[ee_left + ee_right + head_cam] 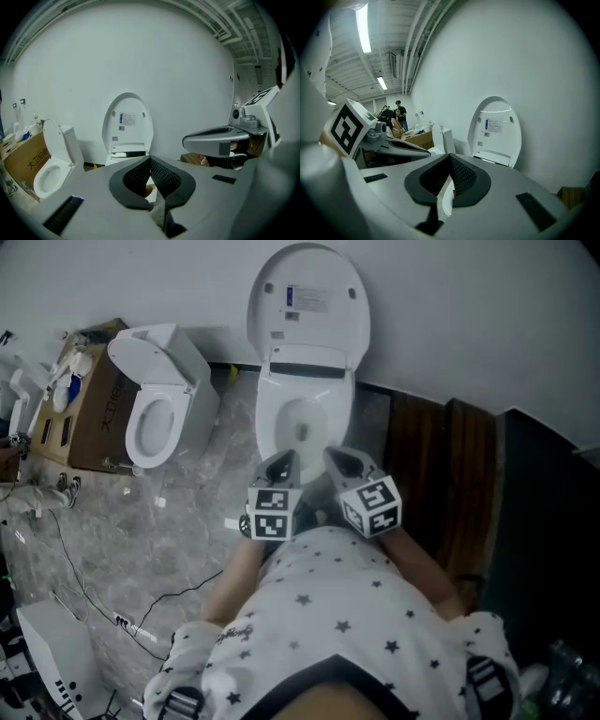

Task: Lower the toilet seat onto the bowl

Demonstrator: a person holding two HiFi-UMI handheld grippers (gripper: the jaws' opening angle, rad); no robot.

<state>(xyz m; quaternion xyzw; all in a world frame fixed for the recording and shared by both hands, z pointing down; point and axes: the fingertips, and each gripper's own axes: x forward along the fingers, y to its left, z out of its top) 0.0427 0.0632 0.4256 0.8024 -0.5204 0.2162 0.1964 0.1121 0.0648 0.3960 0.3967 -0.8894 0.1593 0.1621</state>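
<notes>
Item: toilet seat (309,306), white oval panel with a printed label, standing upright against the wall above its bowl (270,418); not yet lowered. Whether a separate ring already lies on the rim cannot be told. Left gripper (283,465) and right gripper (339,460): side by side in front of the bowl, well short of the raised panel, both pointing towards it and slightly down. Each gripper view shows its fingers closed tip to tip with nothing between them. Step in hand, as judged: the approach, before any contact with the seat. Next move, as judged: one or both grippers need to reach up to the top edge of the panel, tip it forward off the wall, then guide it down on its hinge so that it settles on the bowl without slamming; closed fingers may serve as a pusher, or they must part to pinch the edge. Also present: a second toilet (155,413) and a cardboard box (89,413) on the floor at left.
</notes>
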